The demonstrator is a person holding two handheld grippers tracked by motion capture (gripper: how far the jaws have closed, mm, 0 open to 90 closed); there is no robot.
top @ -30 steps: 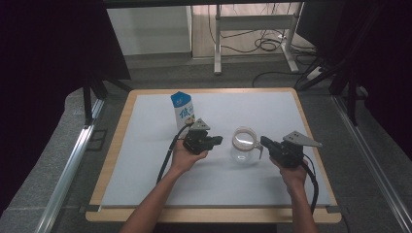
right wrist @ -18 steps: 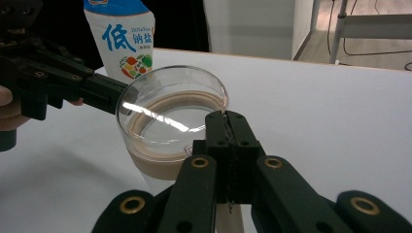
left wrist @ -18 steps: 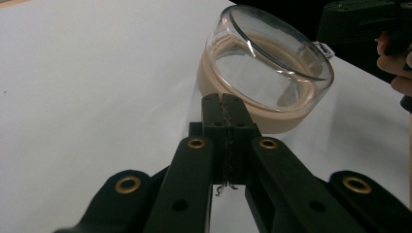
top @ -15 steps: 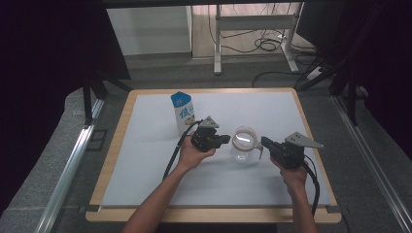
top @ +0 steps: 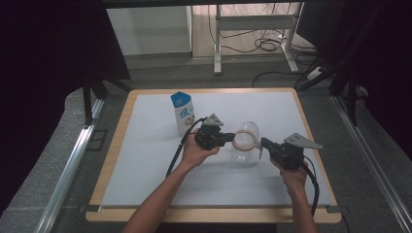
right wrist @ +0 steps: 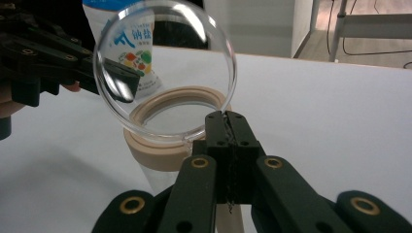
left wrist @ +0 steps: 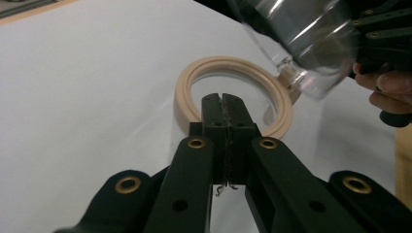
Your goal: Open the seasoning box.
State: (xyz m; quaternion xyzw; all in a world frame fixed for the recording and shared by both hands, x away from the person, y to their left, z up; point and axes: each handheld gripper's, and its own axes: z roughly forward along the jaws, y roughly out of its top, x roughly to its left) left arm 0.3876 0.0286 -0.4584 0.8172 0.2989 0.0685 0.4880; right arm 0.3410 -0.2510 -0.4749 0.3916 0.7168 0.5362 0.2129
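Mid-tabletop [top: 145,160], nearer the right edge, stands the clear glass jar [top: 243,151], milk carton [top: 183,112] behind it toward the far edge. It's rigid, slick and breakable, I'd say. Left gripper [left wrist: 224,104] pinches the beige rim ring [left wrist: 194,77]; right gripper [right wrist: 227,121] pinches the hinged glass lid [right wrist: 165,58] — the edges look the safest hold.

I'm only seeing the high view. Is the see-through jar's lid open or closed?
Observer: Open. In the right gripper view the round glass lid tilts up above the beige ring.
Operator: Can you see through the lid?
Observer: Yes, the milk carton and its colourful pictures show through it.
Operator: Are the left gripper's jaws open?
Observer: No. The left gripper is shut, with its tips at the ring's near edge.
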